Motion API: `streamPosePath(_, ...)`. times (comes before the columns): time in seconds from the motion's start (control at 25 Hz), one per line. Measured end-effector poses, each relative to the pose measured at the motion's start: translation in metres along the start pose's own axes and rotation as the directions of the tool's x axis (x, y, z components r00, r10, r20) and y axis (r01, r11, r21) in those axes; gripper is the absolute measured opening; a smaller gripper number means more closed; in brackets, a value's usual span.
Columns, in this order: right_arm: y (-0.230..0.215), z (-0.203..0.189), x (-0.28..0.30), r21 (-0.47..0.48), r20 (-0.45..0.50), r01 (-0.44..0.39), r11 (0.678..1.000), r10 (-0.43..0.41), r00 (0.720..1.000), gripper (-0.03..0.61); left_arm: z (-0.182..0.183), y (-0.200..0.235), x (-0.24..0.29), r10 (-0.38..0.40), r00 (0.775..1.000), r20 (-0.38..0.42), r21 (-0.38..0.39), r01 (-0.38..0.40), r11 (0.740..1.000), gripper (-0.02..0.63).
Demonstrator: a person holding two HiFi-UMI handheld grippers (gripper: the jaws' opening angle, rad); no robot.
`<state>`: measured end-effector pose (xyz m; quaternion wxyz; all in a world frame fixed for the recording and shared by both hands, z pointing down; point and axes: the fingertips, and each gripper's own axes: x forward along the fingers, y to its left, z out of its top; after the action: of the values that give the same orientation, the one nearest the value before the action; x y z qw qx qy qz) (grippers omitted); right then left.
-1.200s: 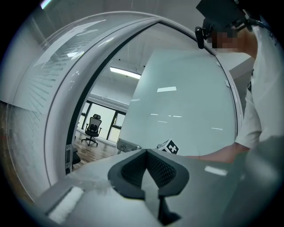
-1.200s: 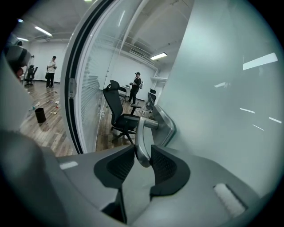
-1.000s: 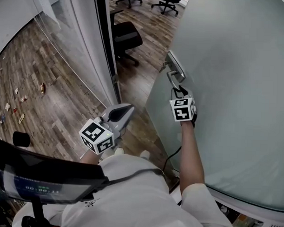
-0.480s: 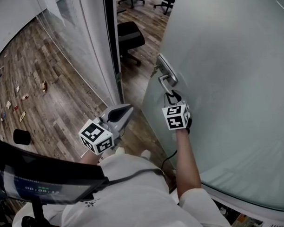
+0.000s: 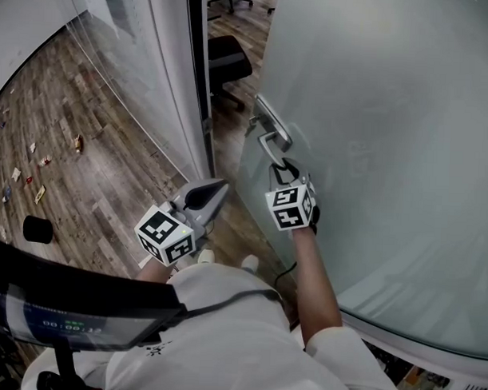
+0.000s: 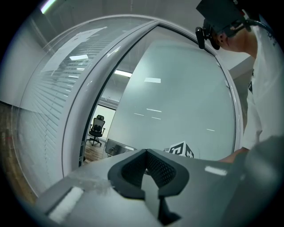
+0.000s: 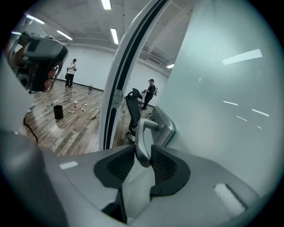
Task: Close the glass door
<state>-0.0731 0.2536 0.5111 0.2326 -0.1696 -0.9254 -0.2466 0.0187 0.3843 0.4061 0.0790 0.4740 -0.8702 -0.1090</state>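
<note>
**Closing a frosted glass door.** The glass door (image 5: 373,155) stands ajar, its free edge a narrow gap away from the dark door frame (image 5: 194,76). Through that gap, beyond the frame, an office chair (image 5: 229,58) stands on wood flooring. A metal lever handle (image 5: 266,133) is mounted at the door's free edge, on the side nearest the frame. The right gripper (image 5: 283,169) pinches the lever's lower end, with both ribbed pads pressing on the metal. The left gripper (image 5: 215,189) hangs on the near side of the frame, lower than the handle, its jaws pressed together on nothing. The pane is probably heavy and quite stiff, so it should start slowly and then carry momentum toward the frame. A hard arrival could jar the brittle glass. The smooth frosted face offers the pads no purchase, so the lever is the sensible hold. Its polished, rounded bar may slip or pivot under a sideways pull. A grip closer to the mounting plate would likely steer the door more surely.
</note>
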Motion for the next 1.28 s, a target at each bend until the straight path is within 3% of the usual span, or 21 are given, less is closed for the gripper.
streamPosePath(0.24, 0.022, 0.006, -0.011, -0.016, 0.014, -0.038, 0.999, 0.038, 0.999, 0.12, -0.002, -0.01, -0.01, 0.008, 1.0, -0.002, -0.002, -0.008, 1.0, 0.006)
streamPosePath(0.44, 0.071, 0.007, -0.025, -0.037, 0.029, -0.056, 0.998, 0.058, 0.998, 0.12, -0.019, -0.012, -0.051, 0.02, 1.0, 0.012, -0.003, -0.02, 1.0, 0.006)
streamPosePath(0.64, 0.065, 0.011, -0.031, -0.043, 0.038, -0.1, 0.994, 0.101, 0.994, 0.118, -0.008, -0.012, -0.038, 0.044, 0.999, 0.008, -0.012, -0.044, 0.999, 0.006)
streamPosePath(0.96, 0.115, 0.015, -0.047, -0.068, 0.059, -0.141, 0.988, 0.145, 0.988, 0.118, -0.014, -0.002, -0.068, 0.06, 0.998, 0.02, -0.01, -0.06, 0.998, 0.006)
streamPosePath(1.28, 0.131, 0.022, -0.058, -0.09, 0.071, -0.19, 0.978, 0.197, 0.978, 0.112, -0.003, 0.005, -0.06, 0.066, 0.997, 0.031, -0.01, -0.065, 0.998, 0.006)
